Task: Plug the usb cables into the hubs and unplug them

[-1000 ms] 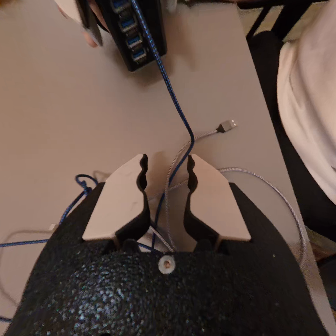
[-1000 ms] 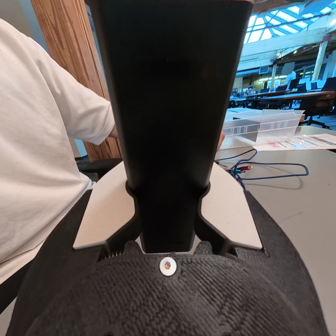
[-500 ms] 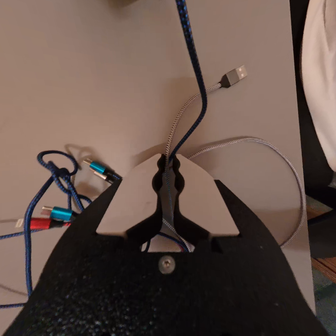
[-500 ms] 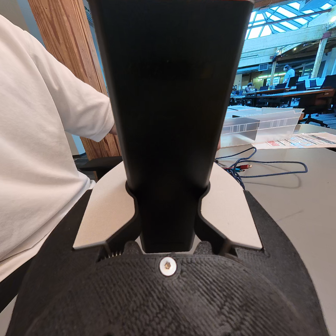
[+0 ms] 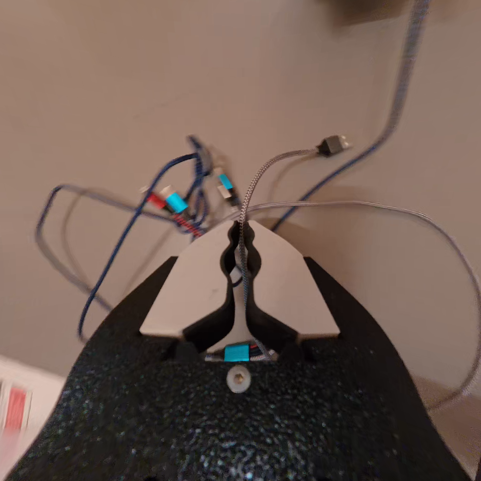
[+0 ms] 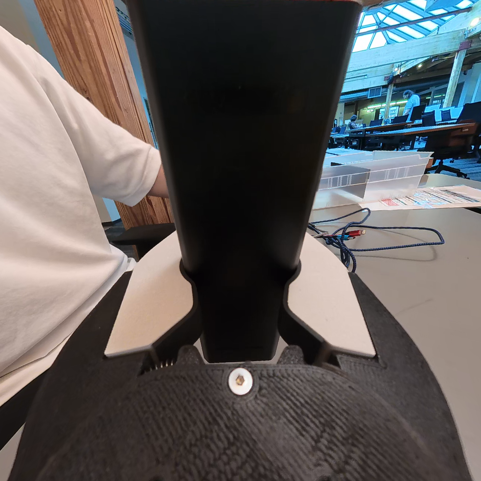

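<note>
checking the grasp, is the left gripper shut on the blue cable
No, the left gripper is shut on the grey braided cable; the blue cable lies beside it.

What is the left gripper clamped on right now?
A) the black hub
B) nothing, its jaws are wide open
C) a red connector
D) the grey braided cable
D: in the left wrist view the left gripper has its jaws closed on the grey braided cable, which runs up from between the fingertips to its free USB plug on the table.
</note>
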